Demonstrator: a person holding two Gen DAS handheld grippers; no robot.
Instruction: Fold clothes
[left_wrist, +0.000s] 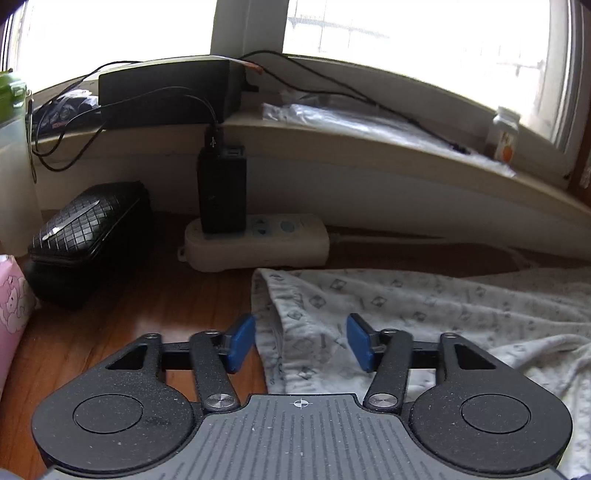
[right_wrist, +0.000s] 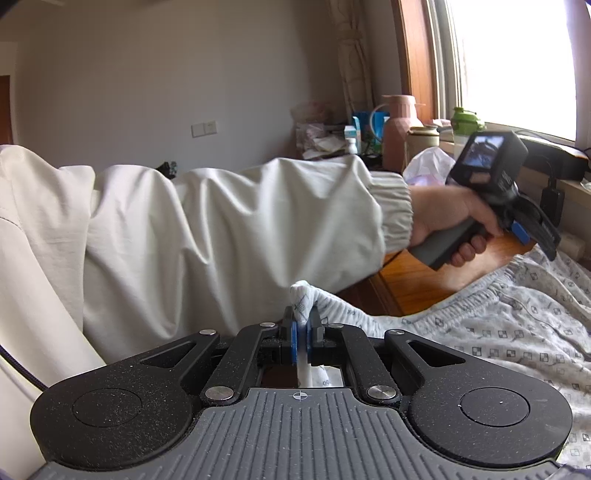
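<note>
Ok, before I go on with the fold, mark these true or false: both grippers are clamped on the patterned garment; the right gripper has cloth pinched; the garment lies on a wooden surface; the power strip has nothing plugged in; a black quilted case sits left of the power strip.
1. Both grippers are clamped on the garment. False: the left gripper is open over the patterned garment, pads not pressing on it.
2. The right gripper has cloth pinched. True.
3. The garment lies on a wooden surface. True.
4. The power strip has nothing plugged in. False: a black adapter stands in it.
5. A black quilted case sits left of the strip. True, in the left wrist view.
</note>
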